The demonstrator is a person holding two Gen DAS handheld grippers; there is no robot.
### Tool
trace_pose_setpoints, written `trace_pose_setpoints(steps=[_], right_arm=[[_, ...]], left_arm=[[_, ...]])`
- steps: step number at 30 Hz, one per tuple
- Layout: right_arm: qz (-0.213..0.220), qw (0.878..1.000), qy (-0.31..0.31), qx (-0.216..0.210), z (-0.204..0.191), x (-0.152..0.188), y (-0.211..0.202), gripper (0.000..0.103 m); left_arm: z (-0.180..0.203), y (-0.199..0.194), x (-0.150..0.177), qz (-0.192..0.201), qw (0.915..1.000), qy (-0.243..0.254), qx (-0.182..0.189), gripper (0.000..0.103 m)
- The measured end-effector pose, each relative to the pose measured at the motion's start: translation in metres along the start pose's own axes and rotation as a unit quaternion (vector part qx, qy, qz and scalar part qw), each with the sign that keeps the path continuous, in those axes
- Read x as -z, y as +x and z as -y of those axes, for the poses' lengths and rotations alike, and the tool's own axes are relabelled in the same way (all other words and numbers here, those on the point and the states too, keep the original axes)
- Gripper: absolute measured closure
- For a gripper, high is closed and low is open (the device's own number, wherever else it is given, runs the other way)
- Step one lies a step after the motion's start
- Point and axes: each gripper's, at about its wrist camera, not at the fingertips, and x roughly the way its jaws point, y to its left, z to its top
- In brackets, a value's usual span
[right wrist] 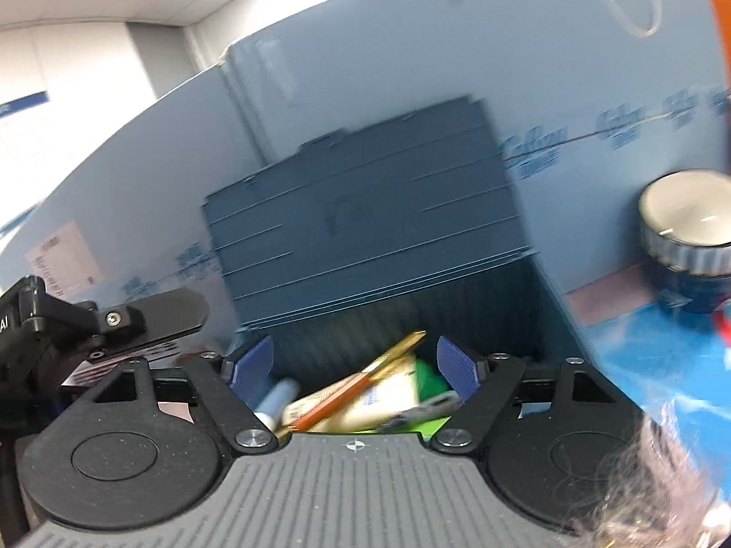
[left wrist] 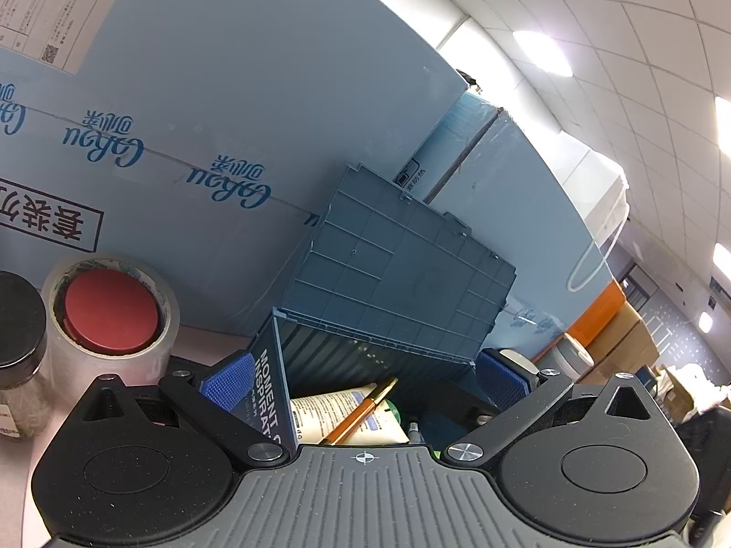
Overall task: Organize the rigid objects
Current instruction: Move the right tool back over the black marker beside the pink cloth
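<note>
Above the bin point(right wrist: 393, 319), both claws gape.

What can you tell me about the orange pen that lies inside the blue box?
The orange pen is slim, with an orange barrel and a gold-coloured cap end and clip; it looks like lacquered metal or plastic. It lies slanted, gold end raised toward the back wall of the dark blue ribbed box, whose lid stands open. It rests across a pale printed tube. In the right wrist view it shows the same slant, blurred. No tongs touch it.
</note>
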Motion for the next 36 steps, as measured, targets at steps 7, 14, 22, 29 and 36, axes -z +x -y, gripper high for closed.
trace_pose_setpoints(steps=[7, 14, 22, 29, 36], right_arm=[[0.019, 1.000, 0.016, -0.007, 0.016, 0.014, -0.044, 0.023], [0.042, 0.998, 0.007, -0.043, 0.037, 0.047, -0.084, 0.017], [0.073, 0.995, 0.036, 0.050, 0.106, 0.060, -0.136, 0.011], [0.072, 0.984, 0.033, 0.161, 0.177, 0.067, -0.155, 0.009], [0.073, 0.976, 0.000, 0.204, 0.220, 0.057, -0.154, 0.007]], left_arm=[[0.006, 0.000, 0.001, -0.001, 0.9999, 0.009, 0.006, 0.000], [0.031, 0.000, 0.010, -0.001, 0.9991, 0.041, 0.015, 0.000], [0.070, 0.004, 0.029, -0.018, 0.9929, 0.101, 0.061, 0.000], [0.112, 0.016, 0.055, -0.051, 0.9898, 0.108, 0.078, 0.000], [0.161, 0.054, 0.086, -0.107, 0.9830, 0.110, 0.100, 0.000]])
